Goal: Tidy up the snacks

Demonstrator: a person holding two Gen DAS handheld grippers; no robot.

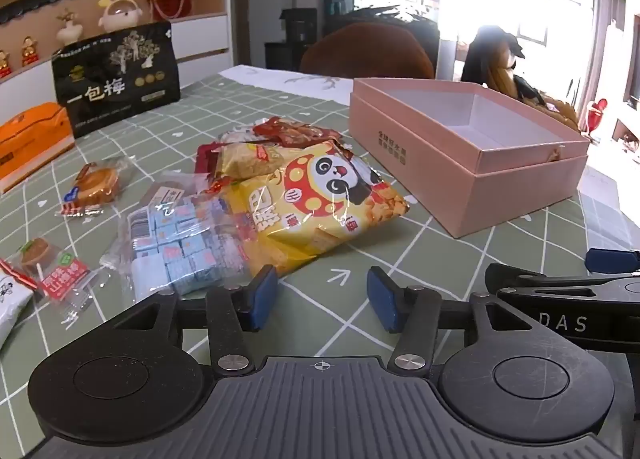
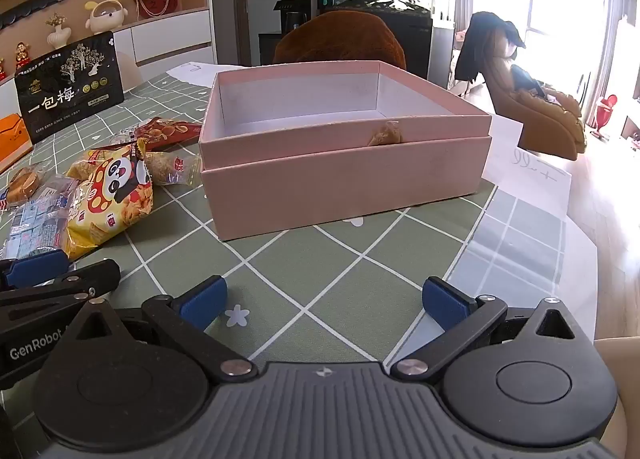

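Left gripper [image 1: 323,297] fingers spread just short of yellow panda-print snack bag [image 1: 320,203]; right gripper [image 2: 323,301] fingers spread wide before open pink cardboard box [image 2: 344,175].

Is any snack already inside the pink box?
No: the right wrist view shows the pink box holding only its bare pale floor, while the panda snack bag lies beside it on the table.

Under the yellow panda bag [image 1: 320,203] the red packet [image 1: 298,131] and the crumbly-looking pack [image 1: 248,159] are half buried, their labels unreadable. The white packet [image 1: 10,303] is cut by the left wrist view's left edge. The right gripper [image 1: 612,259] pokes in at the right edge, only one blue pad visible. The window [image 1: 516,7] is blown out to white glare.
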